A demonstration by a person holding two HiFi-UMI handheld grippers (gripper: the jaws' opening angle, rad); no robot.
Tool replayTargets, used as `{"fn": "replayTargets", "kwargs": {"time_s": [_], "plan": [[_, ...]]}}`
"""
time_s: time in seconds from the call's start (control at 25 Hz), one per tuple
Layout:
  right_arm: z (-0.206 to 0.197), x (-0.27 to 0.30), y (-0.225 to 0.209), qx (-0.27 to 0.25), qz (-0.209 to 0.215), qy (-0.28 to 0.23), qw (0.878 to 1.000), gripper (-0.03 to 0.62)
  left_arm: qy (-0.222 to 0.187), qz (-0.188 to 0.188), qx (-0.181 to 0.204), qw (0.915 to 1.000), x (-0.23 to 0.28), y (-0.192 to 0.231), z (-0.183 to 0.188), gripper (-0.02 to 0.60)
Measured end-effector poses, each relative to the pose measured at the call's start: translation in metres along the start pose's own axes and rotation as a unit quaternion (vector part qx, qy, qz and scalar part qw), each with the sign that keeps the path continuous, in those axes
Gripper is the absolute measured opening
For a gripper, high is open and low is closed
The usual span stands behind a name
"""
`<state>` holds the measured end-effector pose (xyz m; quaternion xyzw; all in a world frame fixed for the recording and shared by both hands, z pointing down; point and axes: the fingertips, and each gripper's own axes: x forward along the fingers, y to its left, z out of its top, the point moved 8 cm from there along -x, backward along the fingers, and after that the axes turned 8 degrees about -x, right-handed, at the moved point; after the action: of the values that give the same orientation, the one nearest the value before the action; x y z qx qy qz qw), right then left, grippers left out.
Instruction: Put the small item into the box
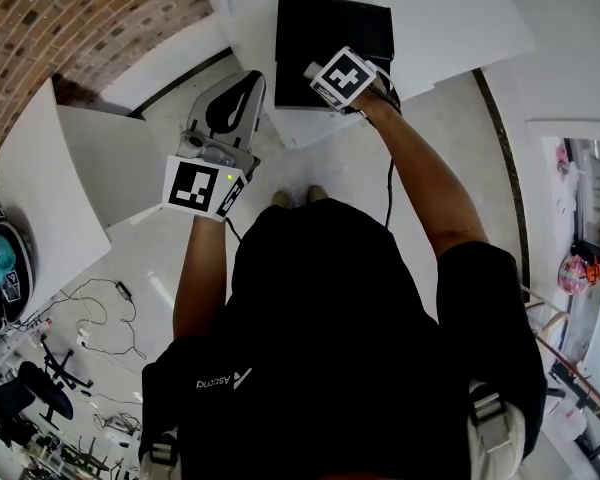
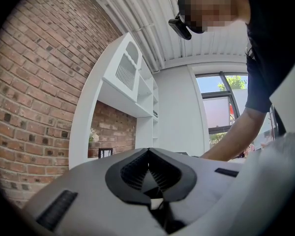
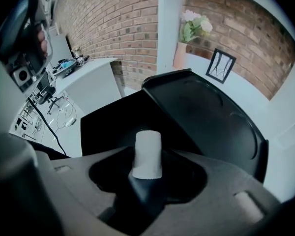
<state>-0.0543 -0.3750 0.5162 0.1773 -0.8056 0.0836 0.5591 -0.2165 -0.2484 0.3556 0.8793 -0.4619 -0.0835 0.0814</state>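
Right gripper [image 3: 147, 150]: jaws set about as wide as the small item [image 3: 147, 156] and closed on it. The item is a short white cylinder standing end-on between the pads, its upper part proud of the tips. It hangs directly above the box [image 3: 96, 132], a black case on the white table [image 1: 450, 18] with its lid [image 3: 211, 122] thrown back. Left gripper [image 2: 148, 154]: jaws closed together with nothing between them, held level off to the side, clear of the box. Handling assessment, by judgement only: the item looks light, with a matte, unglazed surface that should offer fair friction. The sides show no pinching under the pads, so it may be fairly stiff, though foam or chalk-like stock cannot be ruled out. The sound place to hold it is where it is held, across the round flank near mid-length. A grip close to either end would risk it pivoting out. Being round and short, it is likely to topple or roll once freed. Visibility limits: the box interior reads as flat black, so its floor, depth and any contents cannot be made out. The item's lower end is lost in the dark throat between the jaws. The head view does not show the item at all, since the right gripper's marker cube covers it. The left gripper view shows neither box nor item.
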Motion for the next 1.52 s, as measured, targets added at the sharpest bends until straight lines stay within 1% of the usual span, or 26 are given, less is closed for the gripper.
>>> {"fn": "replayTargets", "kwargs": {"time_s": [0.2, 0.4, 0.48, 0.56, 0.64, 0.68, 0.76, 0.84, 0.96, 1.16, 1.28, 1.4, 1.52], "plan": [[-0.002, -0.011, -0.001, 0.012, -0.003, -0.033, 0.999, 0.202, 0.004, -0.006, 0.0, 1.0, 0.002, -0.003, -0.003, -0.002], [-0.006, -0.033, 0.003, 0.017, -0.001, -0.074, 0.997, 0.202, 0.006, -0.012, 0.0, 0.9999, 0.006, -0.008, -0.004, -0.002], [-0.006, -0.045, 0.006, 0.016, 0.002, -0.099, 0.995, 0.202, 0.007, -0.014, 0.001, 0.9999, 0.007, -0.01, -0.004, -0.002], [-0.008, -0.061, 0.007, 0.015, -0.01, -0.127, 0.992, 0.197, 0.009, -0.017, 0.002, 0.9998, 0.009, -0.012, -0.004, -0.002], [-0.01, -0.082, 0.01, 0.015, -0.02, -0.169, 0.985, 0.189, 0.011, -0.019, 0.002, 0.9998, 0.01, -0.014, -0.004, -0.002], [-0.009, -0.093, 0.014, 0.013, -0.022, -0.197, 0.98, 0.181, 0.012, -0.021, 0.002, 0.9997, 0.011, -0.016, -0.004, -0.002], [-0.009, -0.117, 0.022, 0.007, -0.027, -0.257, 0.966, 0.143, 0.013, -0.024, 0.003, 0.9996, 0.013, -0.021, -0.004, -0.002], [-0.01, -0.141, 0.031, 0.006, -0.04, -0.312, 0.949, 0.089, 0.016, -0.029, 0.005, 0.9994, 0.015, -0.027, -0.005, -0.002], [-0.013, -0.17, 0.045, 0.009, -0.055, -0.376, 0.925, 0.053, 0.02, -0.038, 0.008, 0.999, 0.018, -0.036, -0.005, -0.002], [-0.024, -0.204, 0.068, 0.004, -0.078, -0.443, 0.893, 0.003, 0.023, -0.05, 0.015, 0.9983, 0.019, -0.058, -0.002, -0.002], [-0.03, -0.218, 0.08, 0.009, -0.081, -0.48, 0.873, 0.003, 0.022, -0.057, 0.02, 0.9979, 0.018, -0.069, 0.0, -0.002], [-0.036, -0.229, 0.09, 0.018, -0.082, -0.523, 0.848, 0.002, 0.02, -0.059, 0.02, 0.9978, 0.016, -0.079, 0.002, -0.002], [-0.041, -0.24, 0.098, 0.025, -0.079, -0.553, 0.829, 0.002, 0.014, -0.06, 0.02, 0.9979, 0.013, -0.088, 0.005, -0.002]]}}
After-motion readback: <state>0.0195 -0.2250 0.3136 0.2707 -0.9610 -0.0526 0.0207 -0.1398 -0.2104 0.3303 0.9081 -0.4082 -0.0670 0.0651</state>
